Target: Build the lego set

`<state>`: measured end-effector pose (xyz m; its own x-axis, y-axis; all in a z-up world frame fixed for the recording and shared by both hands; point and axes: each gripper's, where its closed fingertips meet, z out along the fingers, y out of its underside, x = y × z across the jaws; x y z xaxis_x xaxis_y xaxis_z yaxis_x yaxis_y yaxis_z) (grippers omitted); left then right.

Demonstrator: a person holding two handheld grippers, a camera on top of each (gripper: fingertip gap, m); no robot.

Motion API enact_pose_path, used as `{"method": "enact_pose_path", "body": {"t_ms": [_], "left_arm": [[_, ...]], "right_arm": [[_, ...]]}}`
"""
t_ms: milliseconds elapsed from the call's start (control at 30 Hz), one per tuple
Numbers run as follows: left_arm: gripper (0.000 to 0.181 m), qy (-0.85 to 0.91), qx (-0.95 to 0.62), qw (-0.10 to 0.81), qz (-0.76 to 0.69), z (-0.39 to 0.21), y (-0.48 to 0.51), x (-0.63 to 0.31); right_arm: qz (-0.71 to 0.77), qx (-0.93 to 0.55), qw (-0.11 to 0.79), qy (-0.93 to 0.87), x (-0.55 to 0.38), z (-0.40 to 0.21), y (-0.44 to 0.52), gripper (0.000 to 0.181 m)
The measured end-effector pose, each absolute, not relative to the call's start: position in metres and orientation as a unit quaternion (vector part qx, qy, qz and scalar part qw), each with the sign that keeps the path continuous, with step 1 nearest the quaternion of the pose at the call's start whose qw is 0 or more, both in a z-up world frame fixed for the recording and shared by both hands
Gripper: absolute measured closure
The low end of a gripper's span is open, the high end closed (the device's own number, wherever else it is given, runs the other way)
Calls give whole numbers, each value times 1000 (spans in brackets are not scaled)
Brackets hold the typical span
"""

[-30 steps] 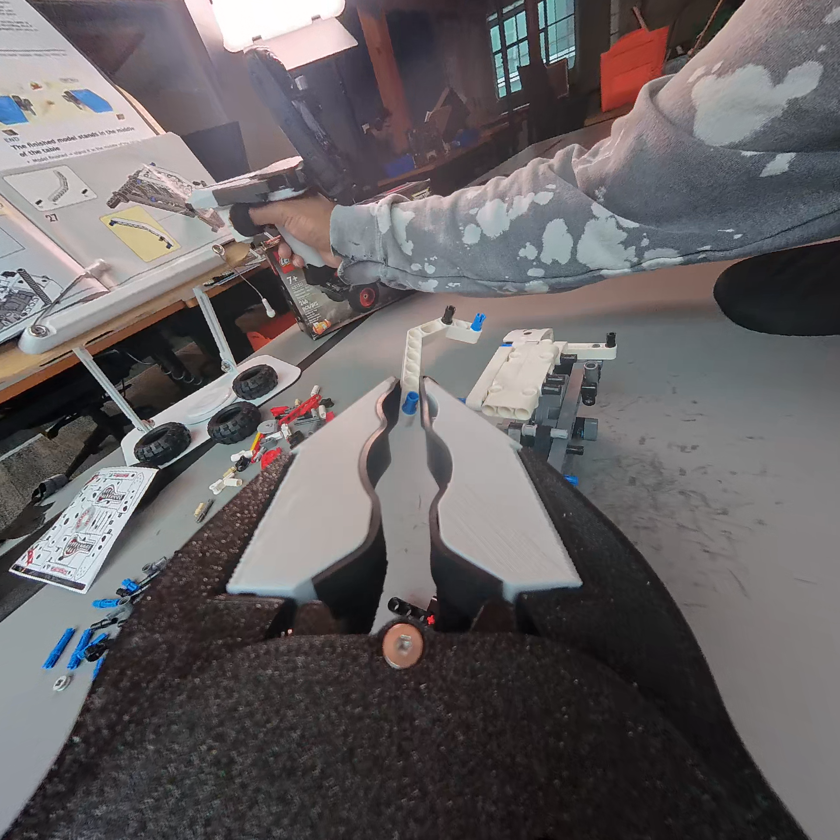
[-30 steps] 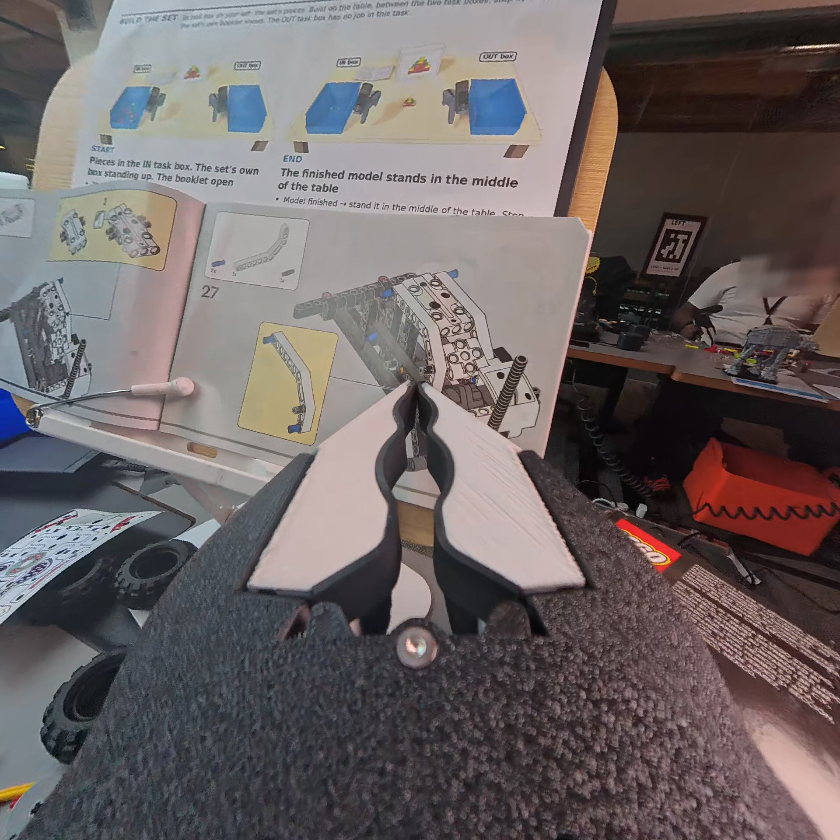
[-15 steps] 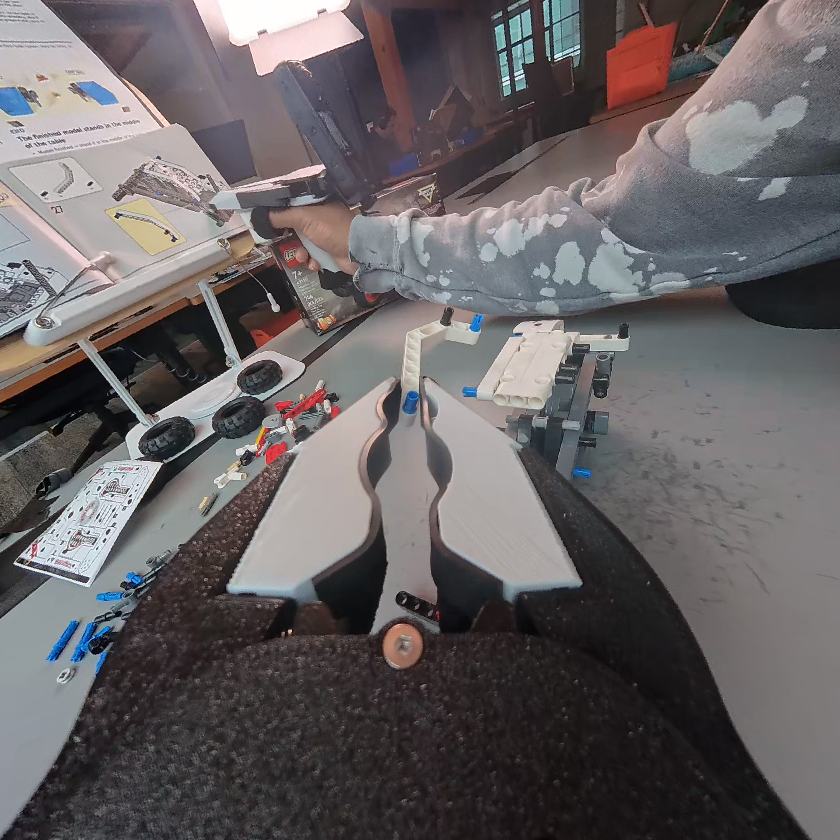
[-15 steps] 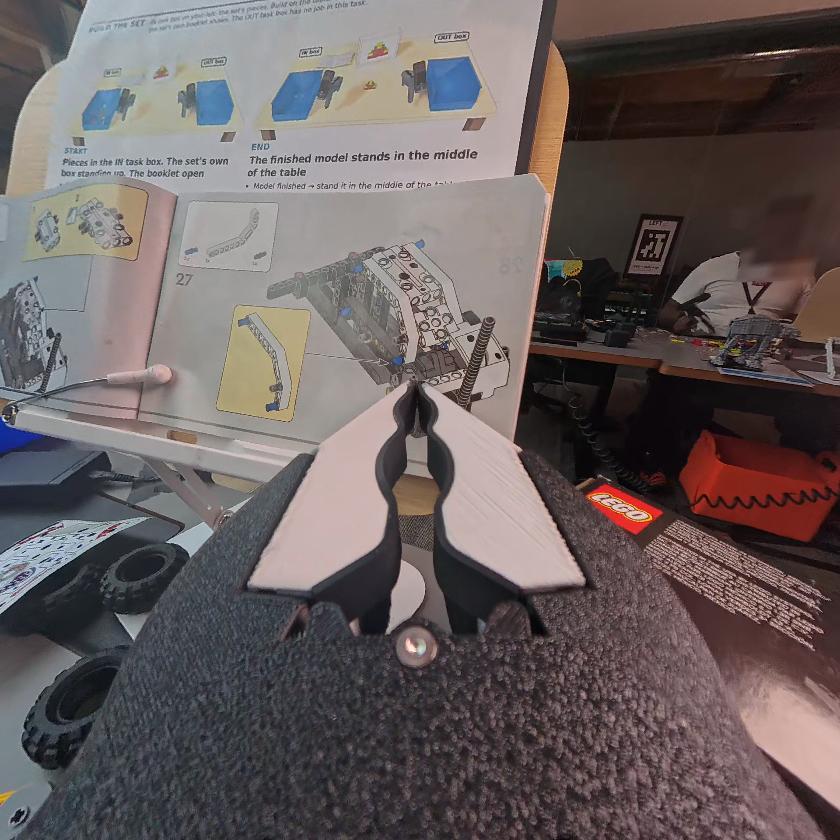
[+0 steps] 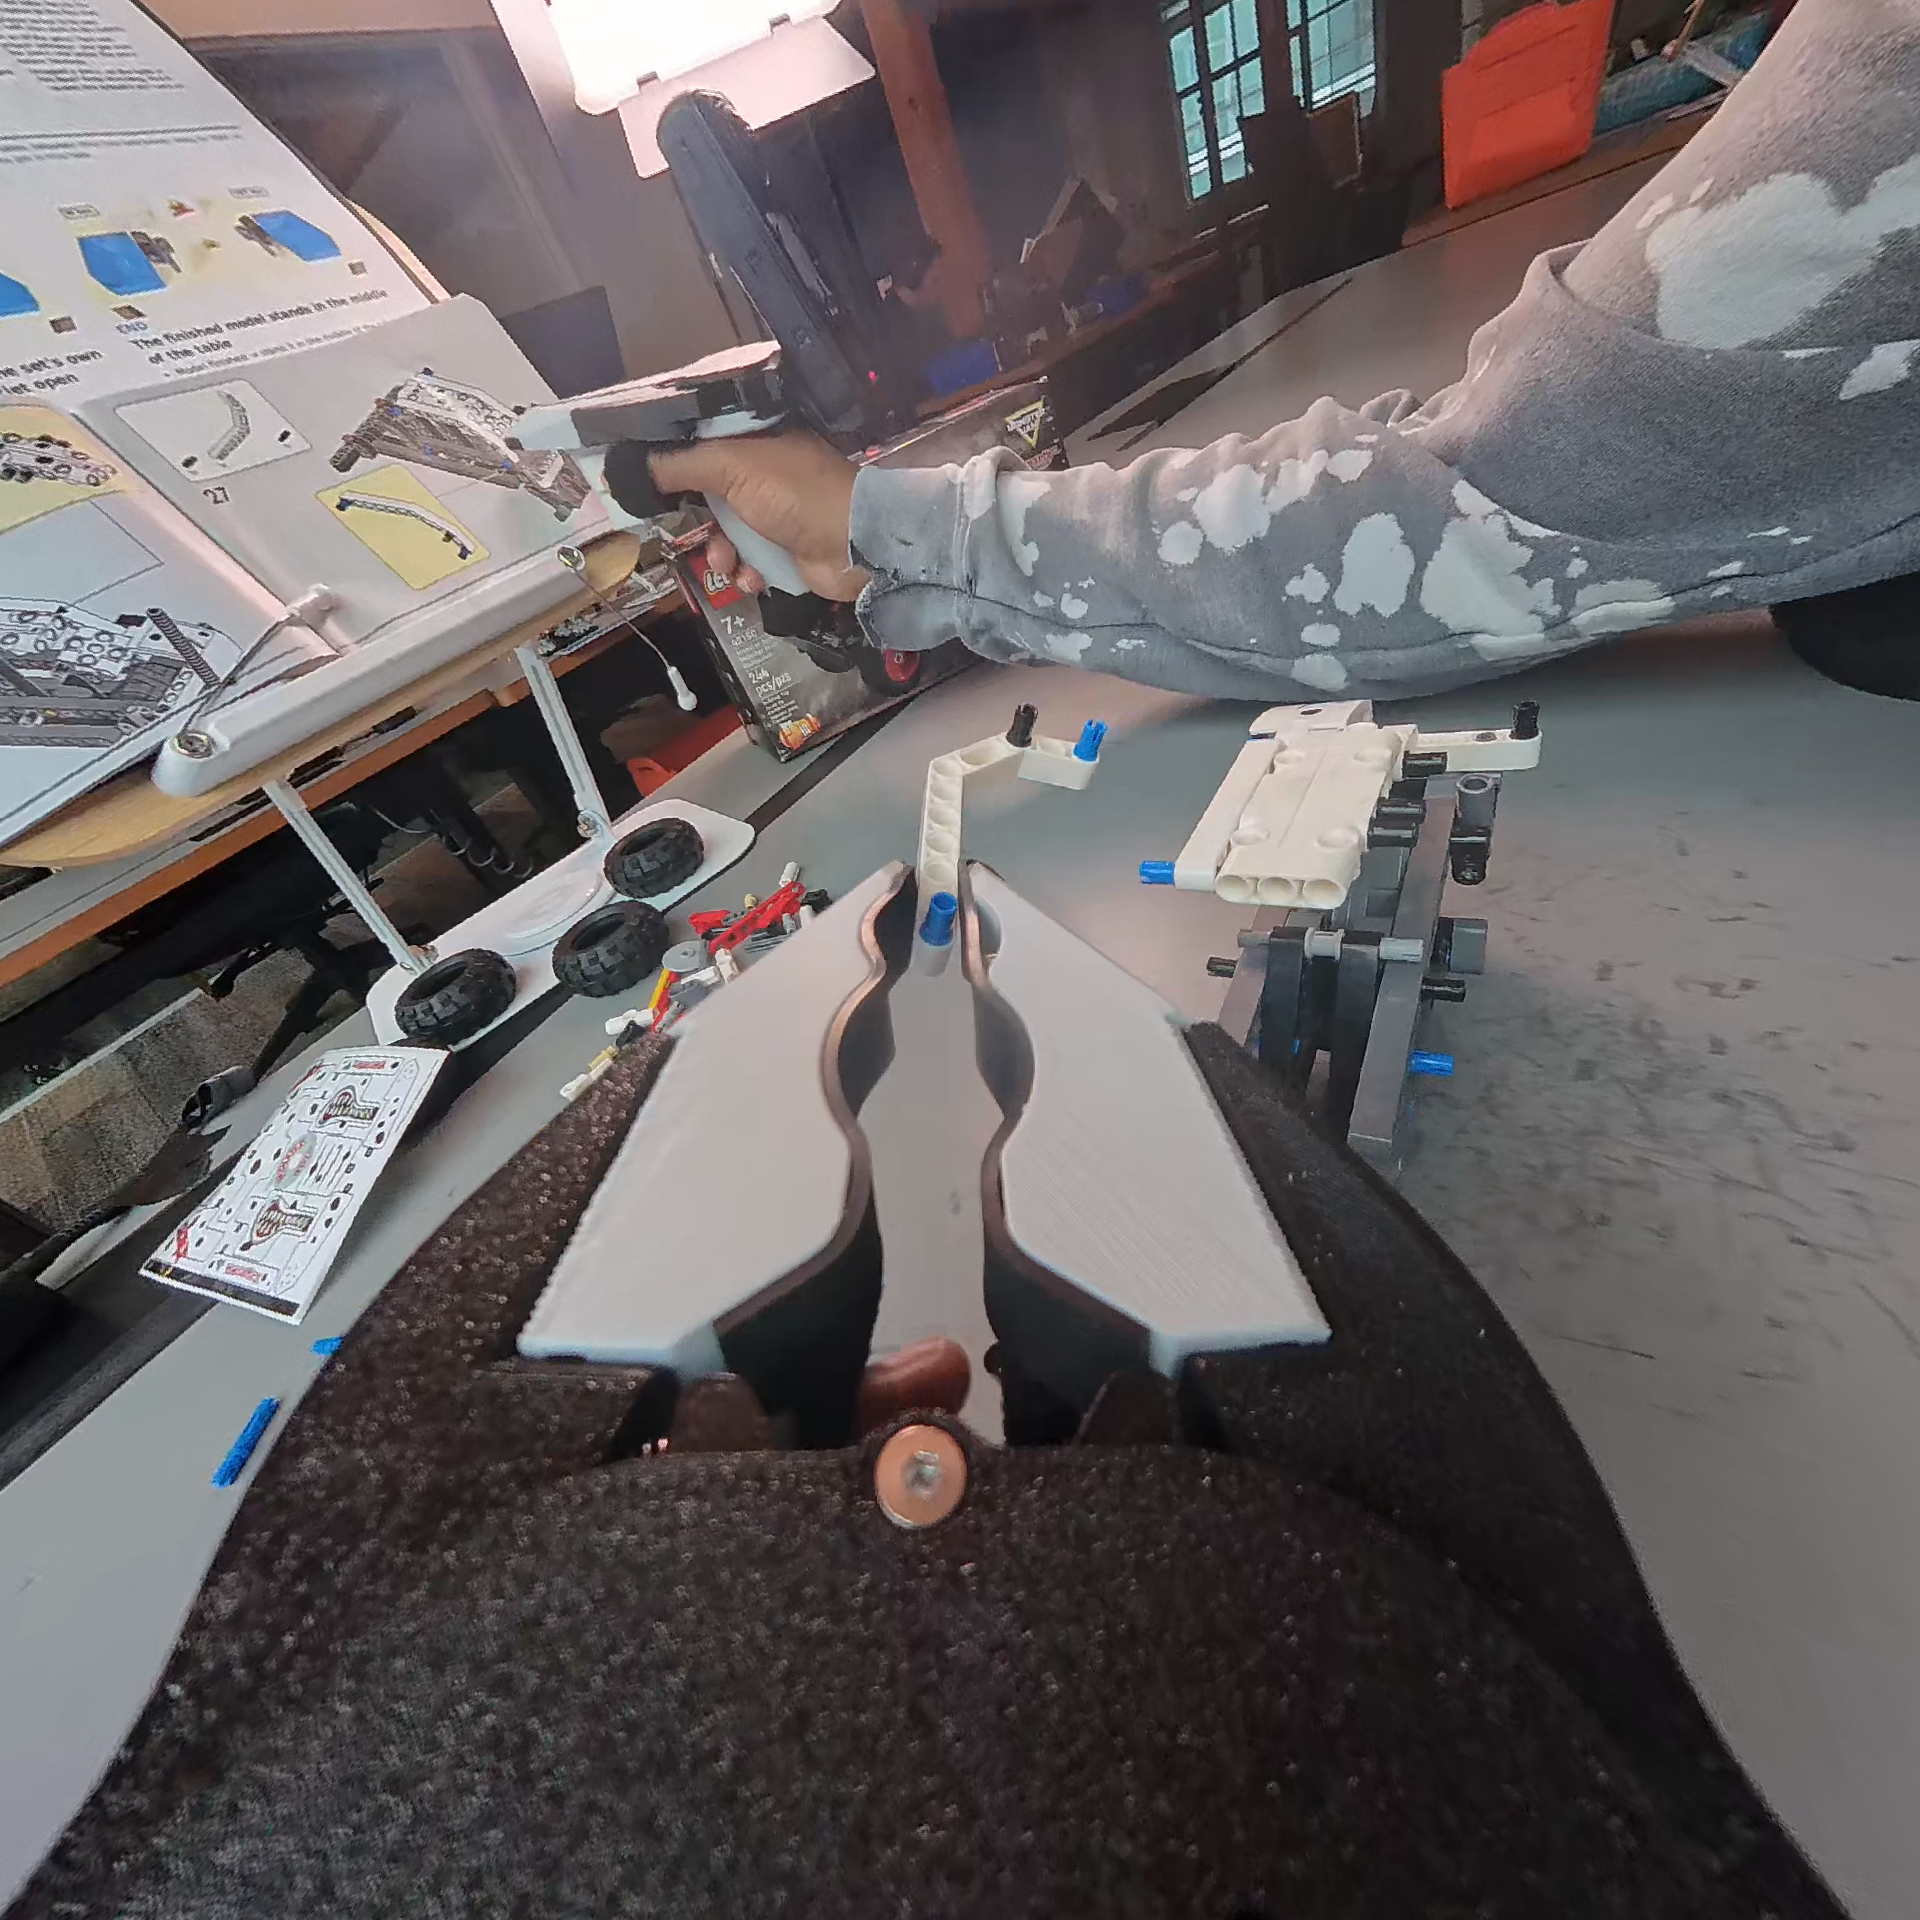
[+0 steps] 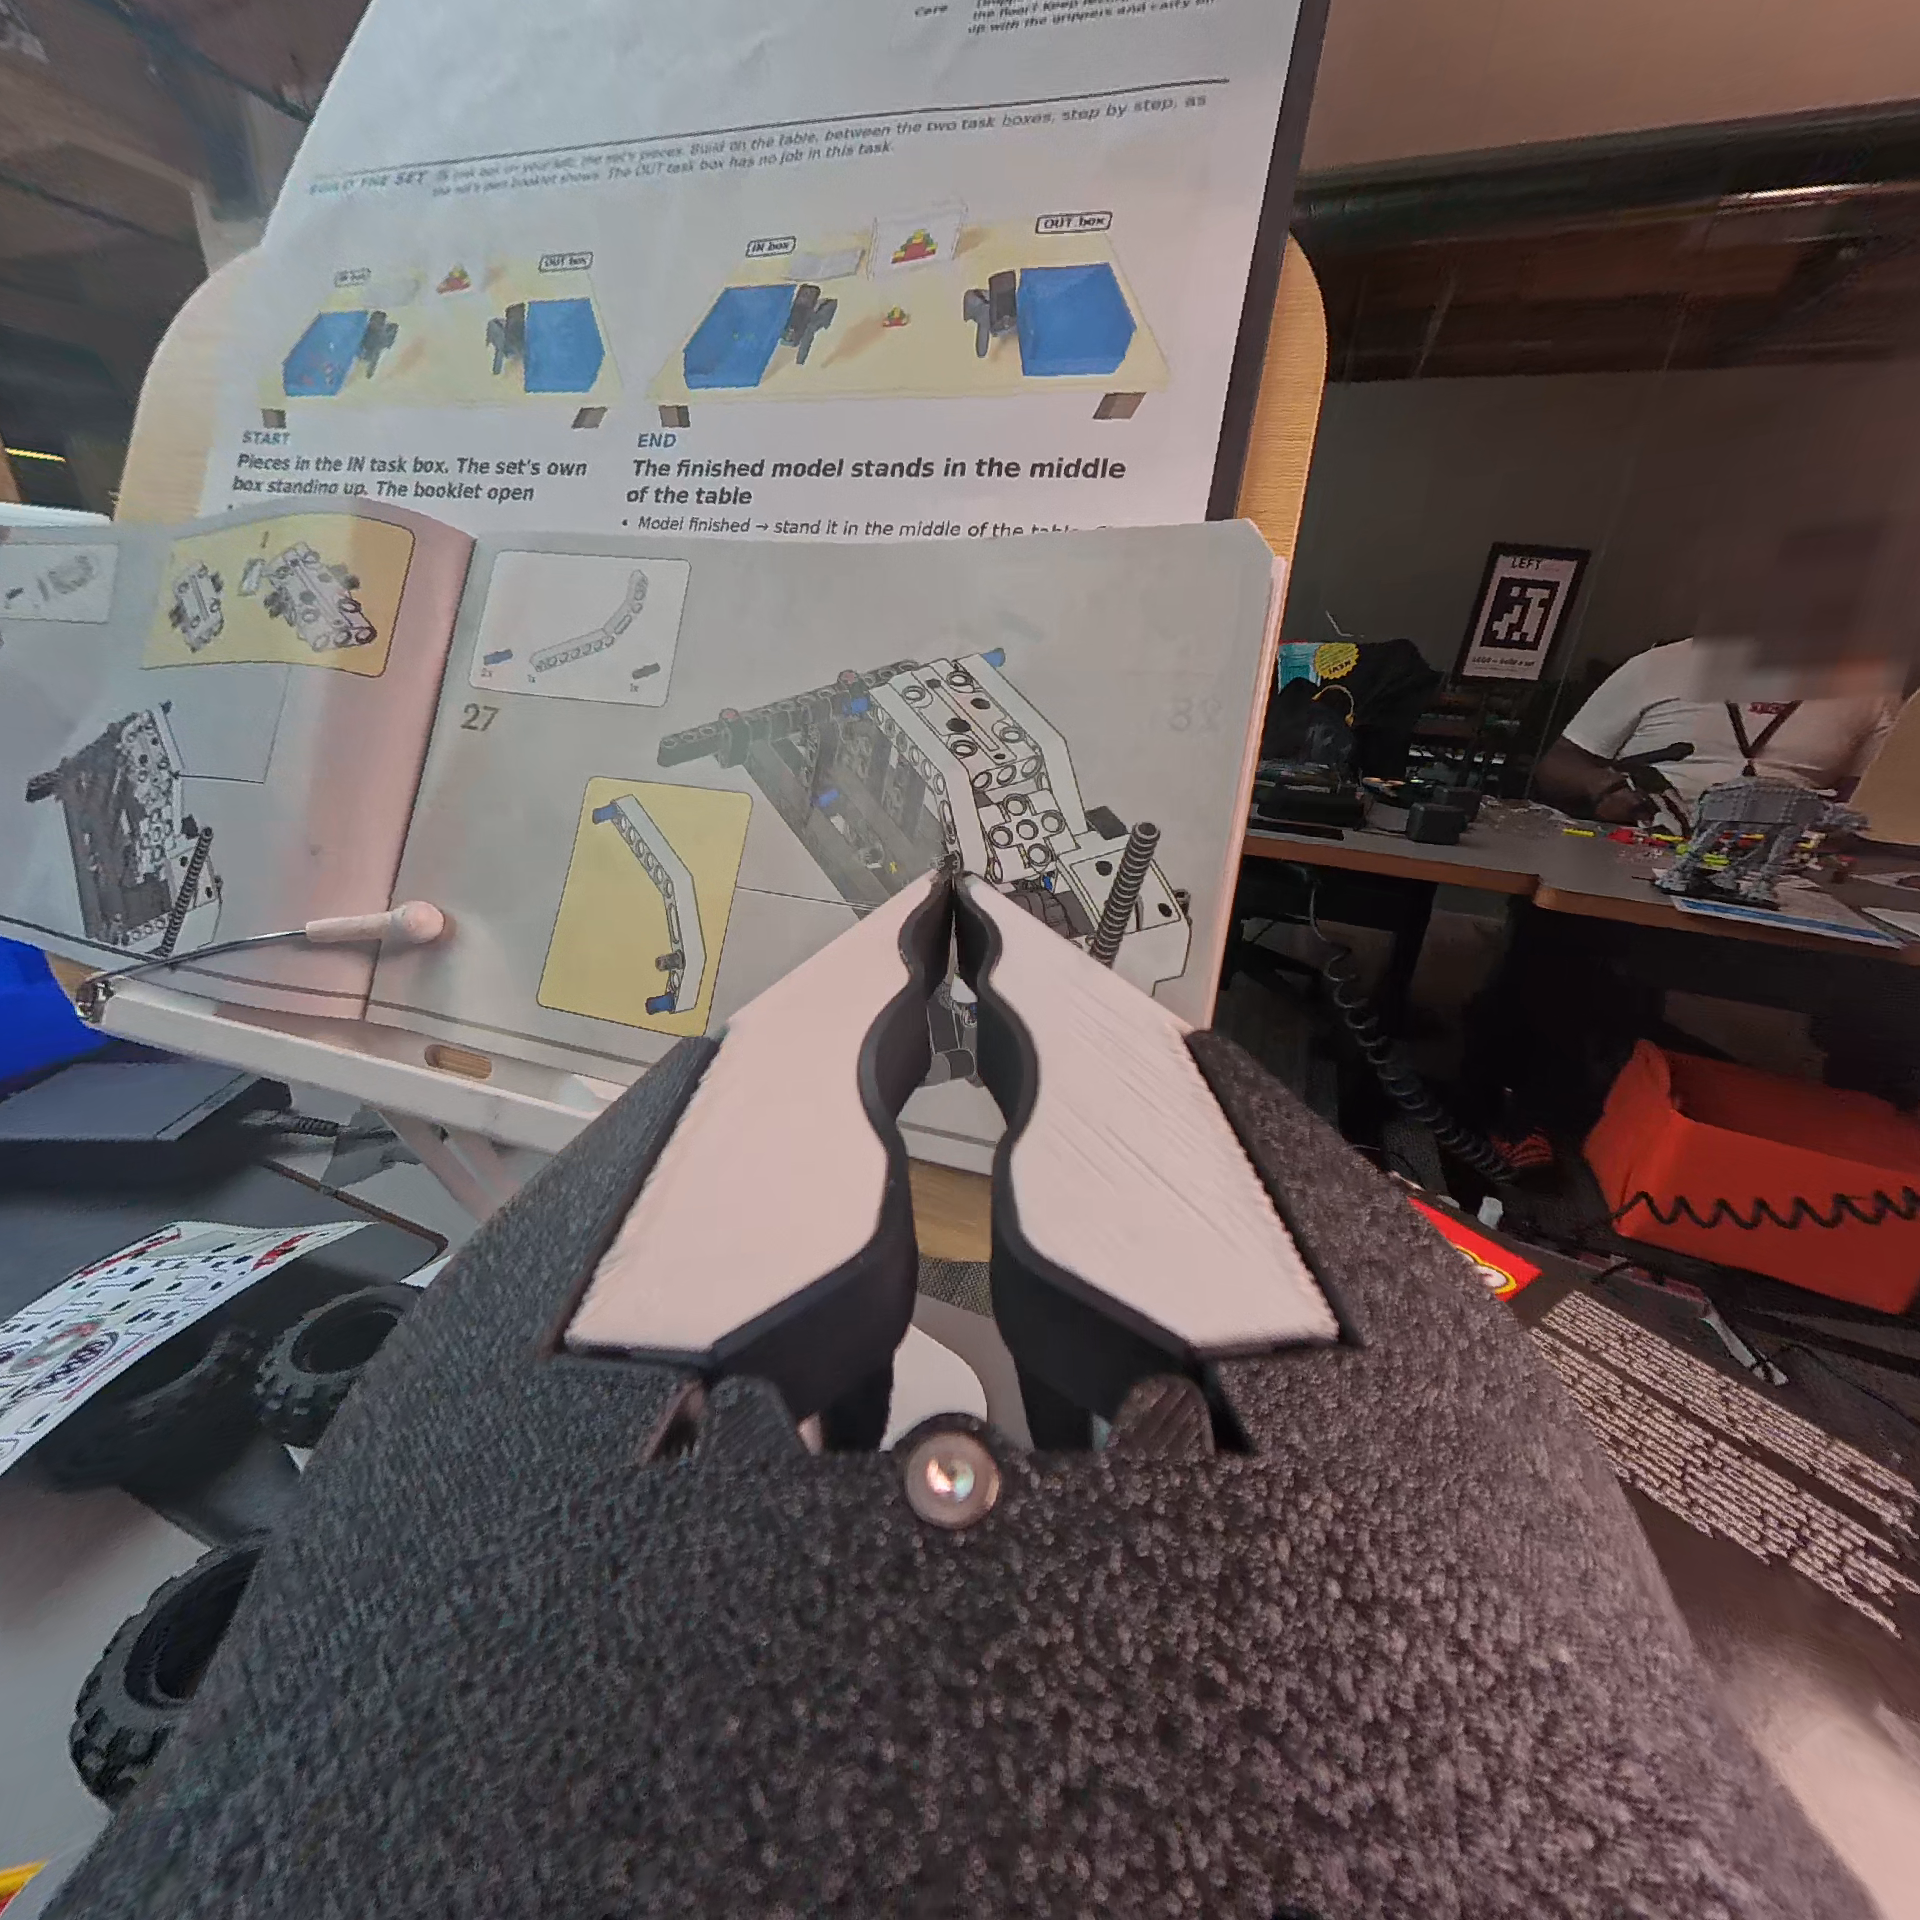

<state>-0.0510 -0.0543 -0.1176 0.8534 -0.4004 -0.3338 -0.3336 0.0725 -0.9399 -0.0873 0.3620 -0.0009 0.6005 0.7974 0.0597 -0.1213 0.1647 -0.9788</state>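
white angled beam (image 5: 940, 831) pinched at jaws' tips

Left wrist view low over the table (image 5: 1662, 1299), facing the booklet (image 5: 312, 499); right close up on the booklet (image 6: 831, 727).

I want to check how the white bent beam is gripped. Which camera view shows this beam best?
The left wrist view. There the white bent beam stands up from the tips of the left gripper, which is shut on its lower end. The right wrist view shows nothing of it; it faces the open booklet.
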Motion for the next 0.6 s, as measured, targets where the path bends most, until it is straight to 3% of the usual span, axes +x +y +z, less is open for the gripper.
{"method": "enact_pose_path", "body": {"t_ms": [600], "left_arm": [[173,292,-661,690,-51,-112,-61,-38]], "right_arm": [[338,-557,692,-312,-84,5,365,181]]}}
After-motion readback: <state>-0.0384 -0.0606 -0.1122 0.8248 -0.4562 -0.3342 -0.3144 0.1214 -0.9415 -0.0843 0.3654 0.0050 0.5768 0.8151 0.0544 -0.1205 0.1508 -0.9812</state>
